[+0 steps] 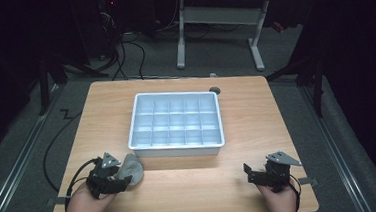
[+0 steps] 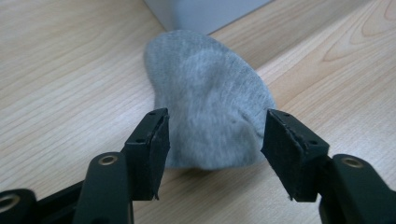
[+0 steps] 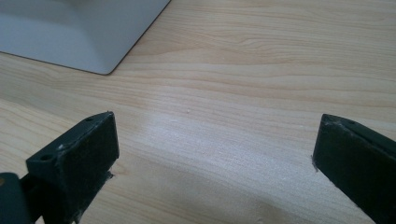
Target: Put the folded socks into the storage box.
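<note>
A grey sock (image 1: 130, 171) lies bunched on the wooden table (image 1: 197, 195), just in front of the near left corner of the white divided tray (image 1: 176, 149). My left gripper (image 1: 122, 180) is at the sock's near end. In the left gripper view the sock (image 2: 210, 107) sits between the two black pads (image 2: 156, 149), which flank its edges without squeezing it. My right gripper (image 1: 251, 174) rests low at the near right of the table. In the right gripper view its jaws (image 3: 212, 154) stand wide apart over bare wood.
The tray's compartments look empty, and its wall (image 2: 205, 11) rises right behind the sock. A corner of the tray (image 3: 70, 32) lies ahead of the right gripper. A small dark round thing (image 1: 215, 90) sits behind the tray. A desk frame (image 1: 215, 19) and cables stand beyond the table.
</note>
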{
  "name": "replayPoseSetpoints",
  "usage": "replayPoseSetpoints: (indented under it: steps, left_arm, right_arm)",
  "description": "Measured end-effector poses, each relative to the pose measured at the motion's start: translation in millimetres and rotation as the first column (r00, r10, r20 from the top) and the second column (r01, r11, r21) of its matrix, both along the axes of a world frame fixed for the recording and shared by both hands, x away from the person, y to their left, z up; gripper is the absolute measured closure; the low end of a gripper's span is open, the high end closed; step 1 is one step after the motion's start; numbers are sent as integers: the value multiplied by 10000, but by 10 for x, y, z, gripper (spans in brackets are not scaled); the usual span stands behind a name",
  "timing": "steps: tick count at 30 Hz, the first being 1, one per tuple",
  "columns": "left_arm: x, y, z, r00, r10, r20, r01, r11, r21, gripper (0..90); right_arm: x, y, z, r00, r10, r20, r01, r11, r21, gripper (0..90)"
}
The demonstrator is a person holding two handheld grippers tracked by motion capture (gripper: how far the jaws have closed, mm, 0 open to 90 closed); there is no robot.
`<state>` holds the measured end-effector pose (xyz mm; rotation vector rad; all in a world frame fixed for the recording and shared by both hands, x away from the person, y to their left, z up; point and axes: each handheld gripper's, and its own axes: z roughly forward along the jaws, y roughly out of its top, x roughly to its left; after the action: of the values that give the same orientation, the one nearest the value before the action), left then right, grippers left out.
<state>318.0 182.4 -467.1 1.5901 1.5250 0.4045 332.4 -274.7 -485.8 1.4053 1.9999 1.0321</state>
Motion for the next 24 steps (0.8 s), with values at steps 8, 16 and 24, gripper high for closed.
replayPoseSetpoints:
  steps: [8, 16, 24]
  left_arm:
    - [270, -175, 44, 9780, 133, -2080, 200, 9873, 1574, 451]
    - [497, -215, 35, 9280, 1065, -3570, -268, 9749, 2209, 426]
    - [672, -300, -20, 8864, 1408, -4409, -142, 9604, 2782, 388]
  right_arm:
    - [-12, -15, 1, 9998, 196, -49, -194, 9993, 306, 4]
    - [5, -12, 1, 9992, 402, -42, -399, 9979, 509, 7]
    - [36, 6, -9, 9987, 495, -99, -489, 9973, 553, 9]
